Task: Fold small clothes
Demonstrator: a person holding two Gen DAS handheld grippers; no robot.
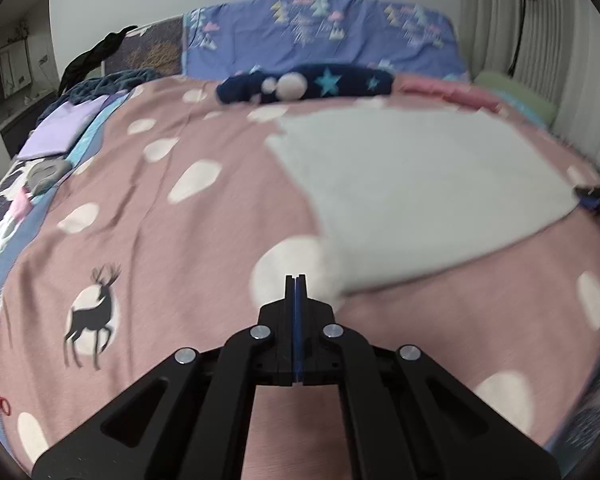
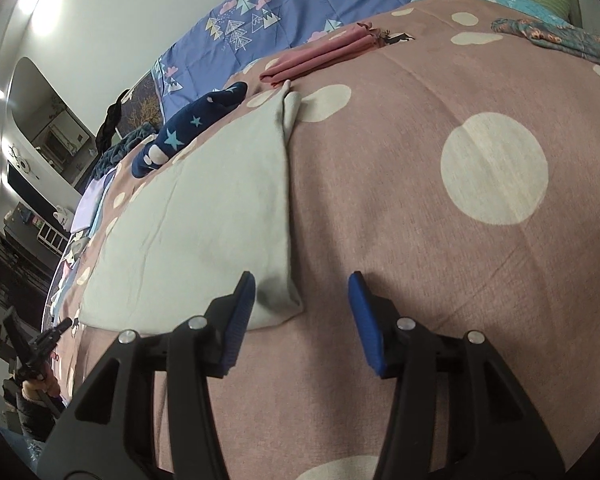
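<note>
Pink dotted blanket [image 2: 380, 200] covers the bed, woven and soft-looking, with cream spots and a dark deer print; blue patterned bedding [image 1: 324, 36] lies at the far side by a pale wall.

Pale grey-green garment [image 1: 412, 192], flat and folded to a rough rectangle, matte knit, faint creases. Seen from the right tongs [image 2: 302, 286], its long axis runs away from them toward the far bedding, with a small tab sticking out at the far corner. Its near corner sits just ahead of the right tongs, between the two blue pads, nearer the left pad; whether a pad touches cloth I cannot tell. Right tongs stand wide apart.

Left tongs [image 1: 296, 280] pressed together, nothing between them, tips hanging near the garment's closest corner; the garment spreads ahead and to their right.

Beyond the garment: navy star-print piece [image 1: 304, 84], bunched long, and folded pink cloth [image 2: 320, 56].

Bare blanket lies to the right of the right tongs and left of the left tongs.
</note>
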